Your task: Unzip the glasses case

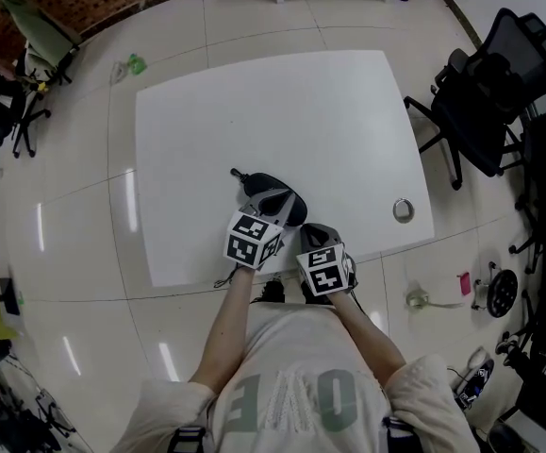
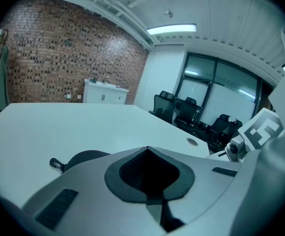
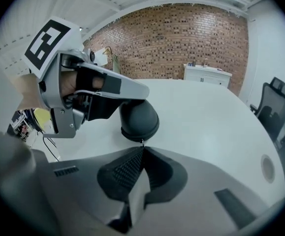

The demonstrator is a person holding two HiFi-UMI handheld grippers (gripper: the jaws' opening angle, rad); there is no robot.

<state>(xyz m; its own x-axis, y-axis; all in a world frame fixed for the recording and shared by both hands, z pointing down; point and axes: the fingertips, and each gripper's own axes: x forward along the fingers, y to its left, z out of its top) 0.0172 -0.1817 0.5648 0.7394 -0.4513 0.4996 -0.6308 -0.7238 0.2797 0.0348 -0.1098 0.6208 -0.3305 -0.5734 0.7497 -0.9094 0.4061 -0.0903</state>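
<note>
A white table (image 1: 254, 111) was seen set on a pale tiled floor (image 1: 84, 215). A dark glasses case (image 1: 271, 189) was laid on it near the front edge. A small round metal-rimmed ring (image 1: 403, 209) was placed near the right edge, well apart from the case.

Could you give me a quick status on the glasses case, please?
Left gripper shut, tips over the glasses case. Right gripper shut on the zipper pull. Nothing in the way on the table.
</note>
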